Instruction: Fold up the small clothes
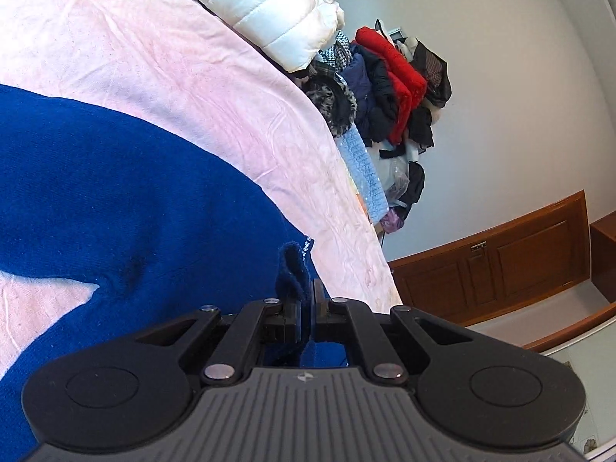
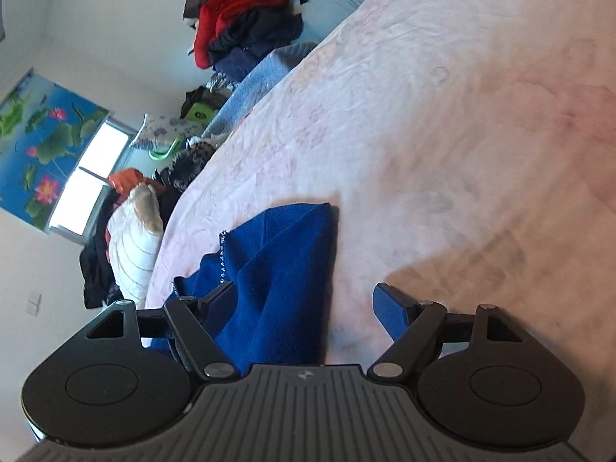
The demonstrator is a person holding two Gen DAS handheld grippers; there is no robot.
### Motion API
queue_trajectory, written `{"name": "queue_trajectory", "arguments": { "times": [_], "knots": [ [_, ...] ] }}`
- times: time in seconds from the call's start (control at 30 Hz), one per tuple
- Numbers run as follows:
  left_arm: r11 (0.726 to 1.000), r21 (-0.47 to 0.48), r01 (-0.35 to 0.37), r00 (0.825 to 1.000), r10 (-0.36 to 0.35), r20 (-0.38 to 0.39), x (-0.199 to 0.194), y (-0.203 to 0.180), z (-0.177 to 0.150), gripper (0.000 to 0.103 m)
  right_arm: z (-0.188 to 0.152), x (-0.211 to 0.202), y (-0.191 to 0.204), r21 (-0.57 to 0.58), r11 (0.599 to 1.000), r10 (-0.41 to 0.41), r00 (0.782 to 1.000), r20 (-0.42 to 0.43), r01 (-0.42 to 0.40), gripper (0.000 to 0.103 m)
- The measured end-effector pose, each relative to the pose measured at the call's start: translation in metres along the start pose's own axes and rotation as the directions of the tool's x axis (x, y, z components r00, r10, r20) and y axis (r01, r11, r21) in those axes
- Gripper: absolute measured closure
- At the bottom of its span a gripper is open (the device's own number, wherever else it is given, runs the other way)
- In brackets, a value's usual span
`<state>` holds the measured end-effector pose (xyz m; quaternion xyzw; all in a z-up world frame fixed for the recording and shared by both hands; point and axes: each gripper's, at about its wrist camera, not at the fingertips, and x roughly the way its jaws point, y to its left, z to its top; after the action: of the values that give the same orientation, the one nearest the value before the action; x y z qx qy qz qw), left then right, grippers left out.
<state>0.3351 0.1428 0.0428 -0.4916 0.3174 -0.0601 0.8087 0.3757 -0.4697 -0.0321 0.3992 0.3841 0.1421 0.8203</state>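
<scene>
A deep blue knitted garment (image 1: 115, 192) lies spread on the pink bed sheet (image 1: 173, 77). My left gripper (image 1: 308, 288) is shut on a bunched edge of it, and a fold of blue cloth sticks up between the pads. In the right wrist view a folded part of the blue garment (image 2: 277, 269), edged with small beads, lies on the sheet (image 2: 423, 115). My right gripper (image 2: 304, 288) stands open over it. Its left finger (image 2: 219, 296) rests by the cloth, its blue-padded right finger (image 2: 389, 308) hangs over bare sheet, and neither presses on the cloth.
A white puffer jacket (image 1: 269, 4) lies at the bed's far end. A heap of dark and red clothes (image 1: 385, 88) is piled against the wall beyond the bed edge. A wooden cabinet (image 1: 500, 265) stands low on the right. A window (image 2: 88, 177) shows at left.
</scene>
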Motion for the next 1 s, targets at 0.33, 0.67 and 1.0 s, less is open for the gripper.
{"name": "queue_trajectory", "arguments": {
  "times": [0.33, 0.67, 1.0],
  "knots": [
    [0.999, 0.047, -0.021, 1.0, 0.021, -0.012, -0.003, 0.001, 0.005, 0.099, 0.029, 0.018, 0.024, -0.141, 0.989, -0.036, 0.999, 0.012, 0.037, 0.096],
    [0.992, 0.017, -0.124, 0.983, 0.125, -0.134, 0.032, 0.031, -0.005, 0.099, 0.016, 0.014, 0.001, 0.024, 1.0, -0.002, 0.998, -0.056, 0.003, 0.052],
    [0.992, 0.047, -0.119, 0.984, 0.124, -0.126, 0.016, 0.028, 0.002, 0.036, -0.03, 0.01, 0.023, -0.095, 0.996, -0.016, 0.986, -0.168, 0.0, 0.074]
  ]
}}
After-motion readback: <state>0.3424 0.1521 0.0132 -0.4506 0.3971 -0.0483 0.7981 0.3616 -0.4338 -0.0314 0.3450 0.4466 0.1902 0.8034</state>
